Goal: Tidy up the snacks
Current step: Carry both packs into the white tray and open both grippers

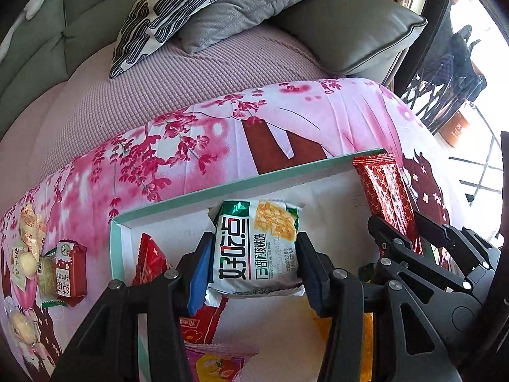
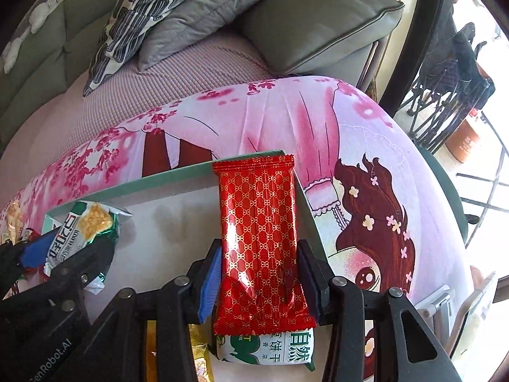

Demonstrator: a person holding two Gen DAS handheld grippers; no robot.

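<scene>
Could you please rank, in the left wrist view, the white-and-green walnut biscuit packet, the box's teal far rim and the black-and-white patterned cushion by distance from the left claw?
1. White-and-green walnut biscuit packet: gripped in the left claw.
2. Box's teal far rim: just beyond.
3. Black-and-white patterned cushion: farthest, on the sofa.

A home living room: a grey-green sofa (image 1: 38, 47) at ten o'clock carries a patterned black-and-white cushion (image 1: 165, 9) and grey cushions (image 1: 254, 3). A pink cherry-blossom cloth (image 1: 191, 146) drapes the counter. At two o'clock, bright balcony railings (image 2: 445, 108).
</scene>
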